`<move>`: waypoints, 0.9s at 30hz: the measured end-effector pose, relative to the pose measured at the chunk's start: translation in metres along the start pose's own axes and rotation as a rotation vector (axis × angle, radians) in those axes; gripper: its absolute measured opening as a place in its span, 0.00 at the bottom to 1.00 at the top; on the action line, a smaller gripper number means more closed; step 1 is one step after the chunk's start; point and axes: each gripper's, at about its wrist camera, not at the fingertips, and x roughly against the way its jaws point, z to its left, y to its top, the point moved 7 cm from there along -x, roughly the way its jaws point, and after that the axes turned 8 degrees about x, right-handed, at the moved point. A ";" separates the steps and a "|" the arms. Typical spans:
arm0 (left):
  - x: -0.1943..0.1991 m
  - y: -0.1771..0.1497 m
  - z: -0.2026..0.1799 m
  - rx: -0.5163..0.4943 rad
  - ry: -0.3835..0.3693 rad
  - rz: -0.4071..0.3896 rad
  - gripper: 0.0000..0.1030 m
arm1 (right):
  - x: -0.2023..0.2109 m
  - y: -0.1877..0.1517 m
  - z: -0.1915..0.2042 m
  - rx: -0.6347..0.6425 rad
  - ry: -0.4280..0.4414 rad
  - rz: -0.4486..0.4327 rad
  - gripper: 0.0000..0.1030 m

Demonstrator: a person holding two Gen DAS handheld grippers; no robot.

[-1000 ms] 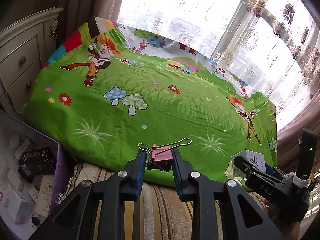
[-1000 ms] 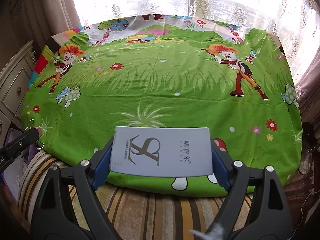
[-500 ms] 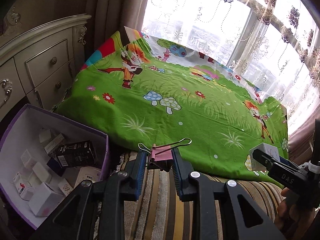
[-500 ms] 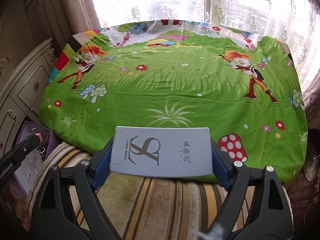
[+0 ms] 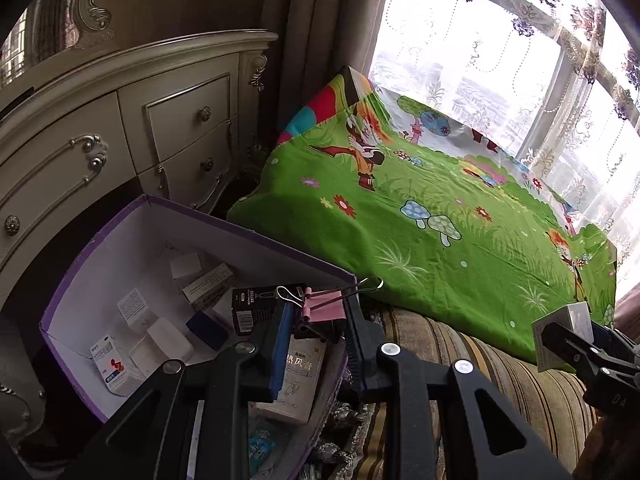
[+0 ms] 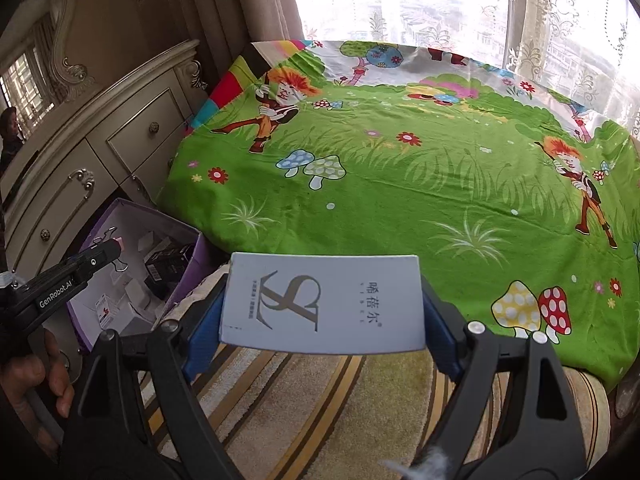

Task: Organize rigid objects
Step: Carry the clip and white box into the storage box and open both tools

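Observation:
My left gripper (image 5: pixel 316 320) is shut on a pink binder clip (image 5: pixel 325 307) with wire handles. It hangs above the right corner of an open purple box (image 5: pixel 120 232) with white walls, which holds several small cartons. In the right wrist view that gripper (image 6: pixel 114 246) shows at the left over the same purple box (image 6: pixel 184 276). My right gripper (image 6: pixel 322 320) is shut on a wide pale grey box (image 6: pixel 324 304) printed with a large letter logo, held over a striped cushion edge. In the left wrist view the right gripper (image 5: pixel 560 332) and the grey box (image 5: pixel 576 318) appear at the far right.
A green cartoon-print sheet (image 6: pixel 400 184) covers the surface ahead. A cream dresser with drawers (image 5: pixel 120 128) stands at the left behind the box. A striped cushion (image 6: pixel 320 400) lies below both grippers. Lace curtains and a bright window (image 5: pixel 500 60) close the far side.
Both grippers have swung left: the purple box and the dresser have come into view and the green sheet has slid right. The clip and the grey box stay gripped.

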 end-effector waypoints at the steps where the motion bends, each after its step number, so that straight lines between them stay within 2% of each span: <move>1: 0.001 -0.001 0.006 -0.007 0.015 0.000 0.26 | -0.001 0.002 0.011 0.019 0.019 0.000 0.85; 7: 0.004 -0.009 0.050 0.027 0.071 0.008 0.26 | -0.012 0.007 0.076 0.112 0.128 0.020 0.85; 13: 0.009 -0.010 0.081 0.082 0.113 -0.005 0.26 | -0.026 0.008 0.126 0.193 0.184 0.046 0.85; 18: 0.014 -0.006 0.102 0.111 0.153 -0.029 0.26 | -0.037 0.009 0.151 0.228 0.211 0.052 0.85; 27: 0.012 -0.005 0.128 0.165 0.181 -0.028 0.27 | -0.056 0.010 0.183 0.267 0.244 0.074 0.85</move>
